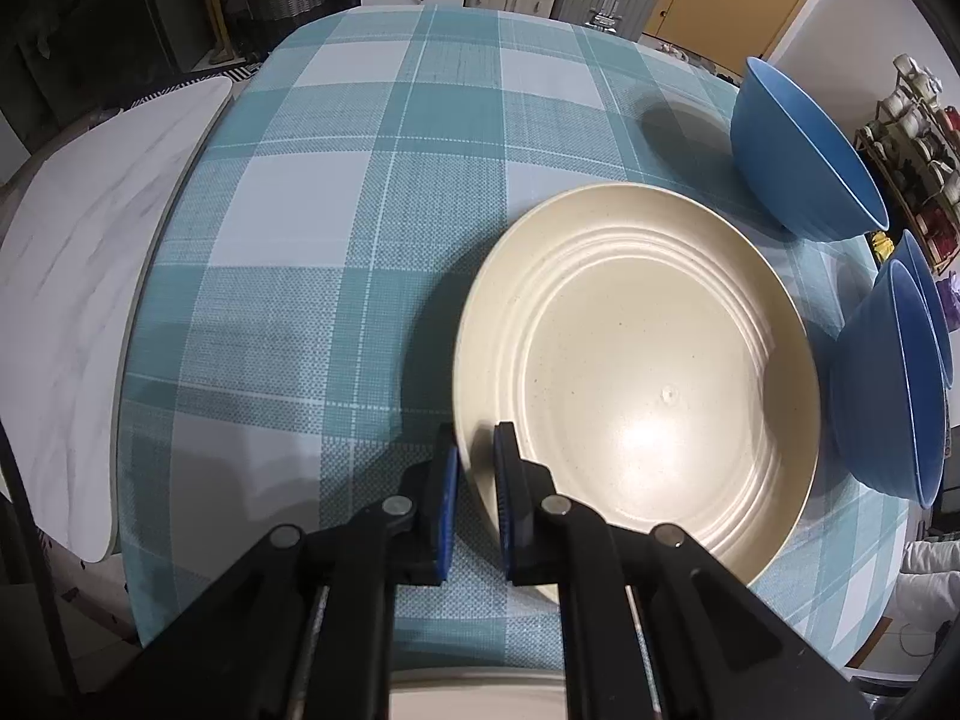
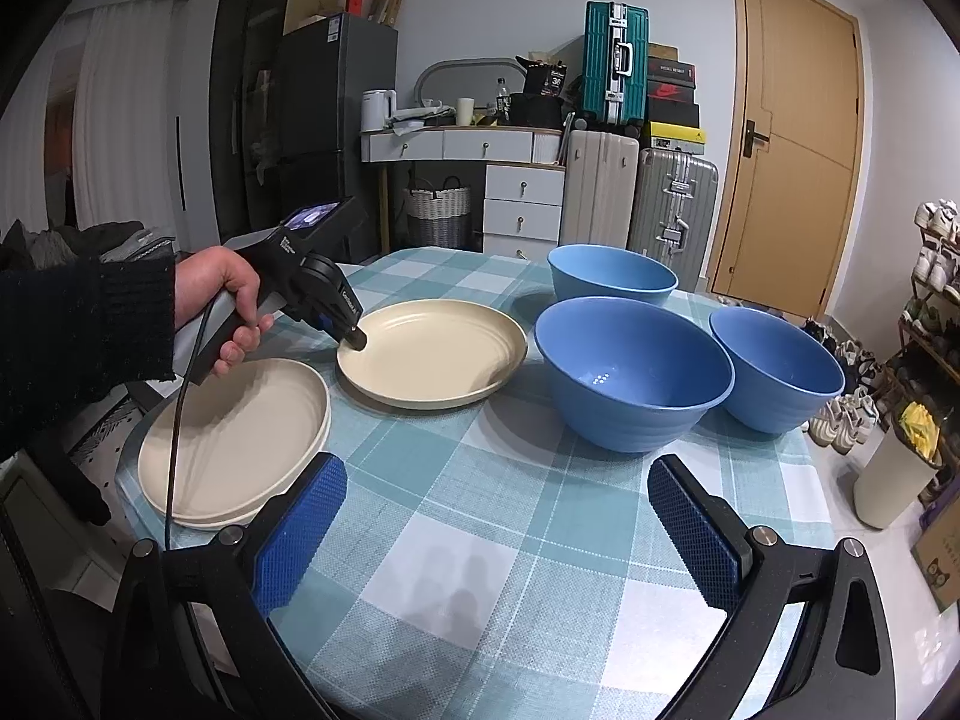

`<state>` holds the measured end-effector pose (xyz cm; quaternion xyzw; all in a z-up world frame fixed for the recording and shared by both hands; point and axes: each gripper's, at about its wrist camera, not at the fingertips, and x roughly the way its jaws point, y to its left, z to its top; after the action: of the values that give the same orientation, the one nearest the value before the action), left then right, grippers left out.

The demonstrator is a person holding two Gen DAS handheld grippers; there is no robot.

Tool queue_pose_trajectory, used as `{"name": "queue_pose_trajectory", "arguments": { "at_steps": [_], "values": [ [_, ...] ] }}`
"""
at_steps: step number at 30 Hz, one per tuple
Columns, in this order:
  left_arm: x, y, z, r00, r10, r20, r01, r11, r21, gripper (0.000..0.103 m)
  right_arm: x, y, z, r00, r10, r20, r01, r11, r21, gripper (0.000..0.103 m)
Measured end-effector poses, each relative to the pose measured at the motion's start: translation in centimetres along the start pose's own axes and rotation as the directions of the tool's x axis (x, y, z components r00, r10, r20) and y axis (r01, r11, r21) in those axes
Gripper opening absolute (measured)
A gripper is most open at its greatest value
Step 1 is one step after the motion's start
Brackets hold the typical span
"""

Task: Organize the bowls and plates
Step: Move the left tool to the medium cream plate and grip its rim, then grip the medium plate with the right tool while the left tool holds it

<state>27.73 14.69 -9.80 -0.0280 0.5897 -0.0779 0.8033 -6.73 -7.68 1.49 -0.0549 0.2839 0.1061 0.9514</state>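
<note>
**At the table's left edge: rim grip on a plate**

Near the left edge lies a stacked cream plate [image 2: 234, 438]. My left claw [image 1: 477, 456] pinches the rim of the second cream plate [image 1: 648, 372]: stiff, smooth, ridged, probably light and slippery. Three blue bowls [image 2: 633, 369] stand rightward. My right claw [image 2: 498, 516] is spread, empty.
</note>
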Motion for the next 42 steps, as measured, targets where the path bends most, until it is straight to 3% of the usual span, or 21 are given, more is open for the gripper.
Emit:
{"name": "queue_pose_trajectory", "arguments": {
  "at_steps": [8,18,22,28,33,37,40,42],
  "values": [
    [-0.4,0.1,0.1,0.999,0.048,0.002,-0.048,0.997,0.057,0.009,0.1,0.6,-0.3,1.000,-0.024,0.001,0.024,0.999,-0.040,0.102],
    [-1.2,2.9,0.0,0.998,0.062,0.013,-0.063,0.998,0.025,0.009,0.8,0.8,0.5,1.000,0.009,0.022,-0.007,0.998,-0.061,0.102],
    [-1.6,4.4,0.0,0.998,0.059,0.015,-0.059,0.998,-0.002,0.009,0.6,0.9,3.8,0.995,0.078,0.055,-0.074,0.995,-0.068,0.102],
    [-1.9,6.3,0.2,0.998,0.062,0.025,-0.061,0.997,-0.038,0.009,1.0,2.8,11.8,0.976,0.198,0.096,-0.187,0.976,-0.109,0.102],
    [-2.2,7.3,0.4,0.996,0.084,0.031,-0.083,0.996,-0.035,0.009,6.0,4.1,17.8,0.958,0.288,-0.010,-0.288,0.957,-0.044,0.102],
    [-2.4,8.9,0.3,0.996,0.088,0.032,-0.086,0.995,-0.055,0.009,12.8,5.3,21.1,0.906,0.378,-0.189,-0.370,0.926,0.079,0.102],
    [-2.4,9.9,0.0,0.996,0.080,0.033,-0.078,0.994,-0.081,0.009,19.0,6.6,21.6,0.847,0.398,-0.354,-0.359,0.917,0.172,0.102],
    [-2.5,10.3,-0.1,0.997,0.070,0.034,-0.066,0.994,-0.088,0.009,22.2,7.4,21.1,0.834,0.364,-0.415,-0.316,0.931,0.180,0.102]
  ]
}}
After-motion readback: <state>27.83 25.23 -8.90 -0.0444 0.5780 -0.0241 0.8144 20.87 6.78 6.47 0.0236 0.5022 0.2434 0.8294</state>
